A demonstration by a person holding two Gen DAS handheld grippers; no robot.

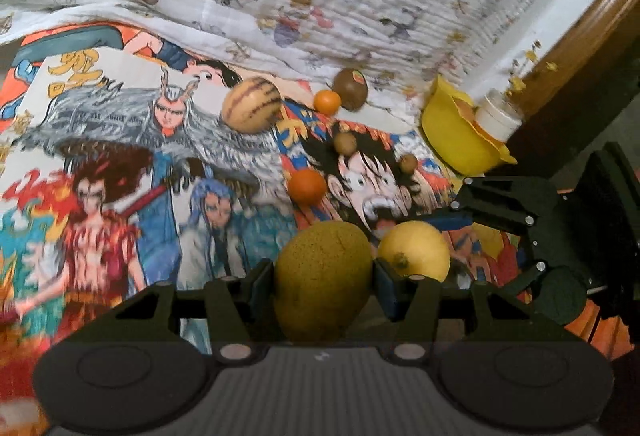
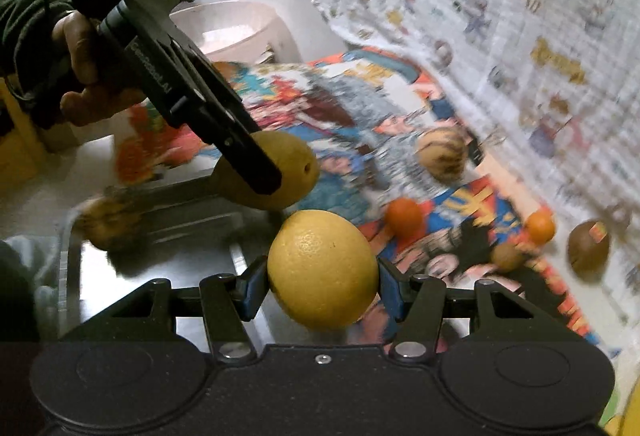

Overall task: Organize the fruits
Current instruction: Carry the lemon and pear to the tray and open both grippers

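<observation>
Currently you're mid-carry with two fruits; left gripper [image 1: 324, 276] pinches the greenish-yellow pear [image 1: 322, 280] between its pads, right gripper [image 2: 322, 282] pinches the yellow orange [image 2: 322, 268], both fruits off the cartoon-print cloth [image 1: 160, 156]; metal tray [image 2: 160, 260] sits just below-left of the right gripper, one brown fruit [image 2: 108, 224] already in it; next move likely needs lowering both over the tray, releasing without rolling; striped melon [image 1: 252, 104], small oranges [image 1: 307, 186], kiwis [image 1: 351, 88] lie farther out, yellow bowl [image 1: 452, 132] beyond.
</observation>
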